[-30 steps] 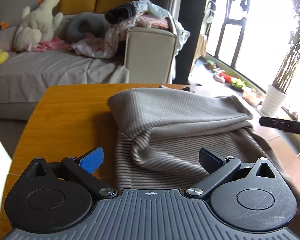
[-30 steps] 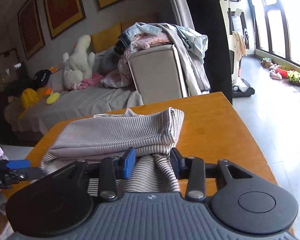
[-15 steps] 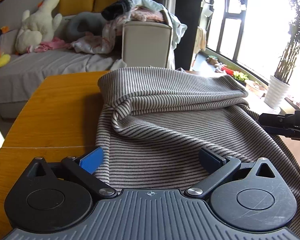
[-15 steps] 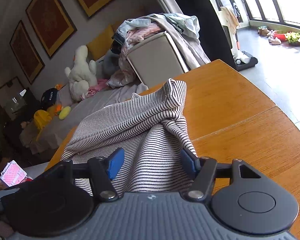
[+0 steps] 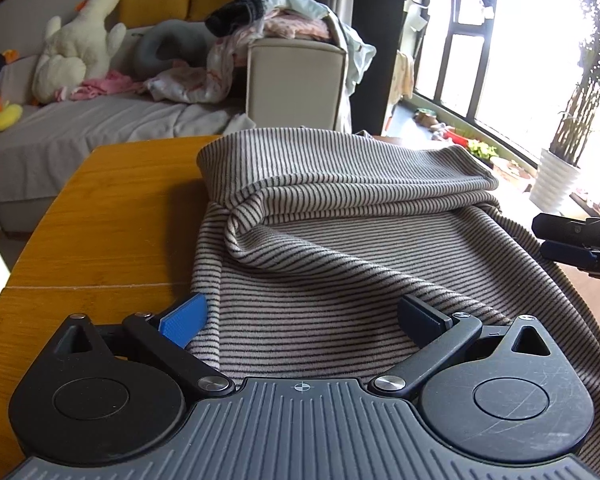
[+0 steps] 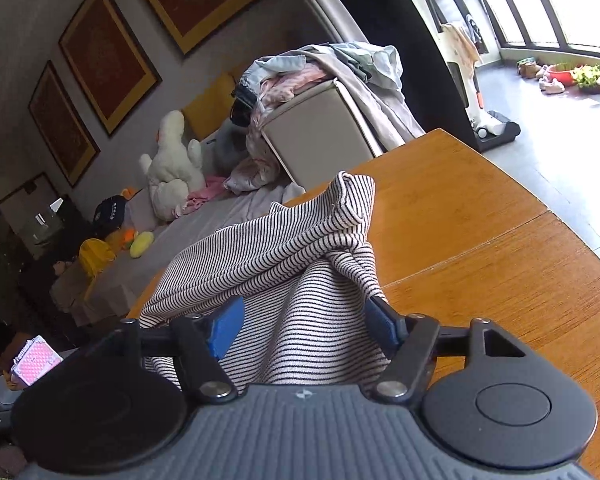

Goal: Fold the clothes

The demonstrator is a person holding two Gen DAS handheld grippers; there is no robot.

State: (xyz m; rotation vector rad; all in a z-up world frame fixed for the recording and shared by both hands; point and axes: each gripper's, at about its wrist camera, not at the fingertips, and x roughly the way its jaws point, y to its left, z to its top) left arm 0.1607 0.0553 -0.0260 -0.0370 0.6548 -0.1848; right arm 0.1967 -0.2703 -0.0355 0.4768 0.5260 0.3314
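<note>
Striped knit garment (image 5: 340, 240) lies folded over on wooden table (image 5: 112, 208); right gripper (image 6: 304, 320) jaws opening to release it, left gripper (image 5: 304, 316) spread wide, nothing clamped.

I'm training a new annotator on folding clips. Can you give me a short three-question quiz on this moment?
1. True or false: the striped beige knit garment lies on the orange wooden table.
2. Which is clamped on cloth: (a) left gripper, (b) right gripper, (c) neither?
3. Fill in: the folded-over part of the garment lies at its ___ end, away from the grippers.

Key: 1 true. 2 c: the left stands wide open, the right's jaws are opening, with cloth between both pairs but not pinched. 3 far.
</note>
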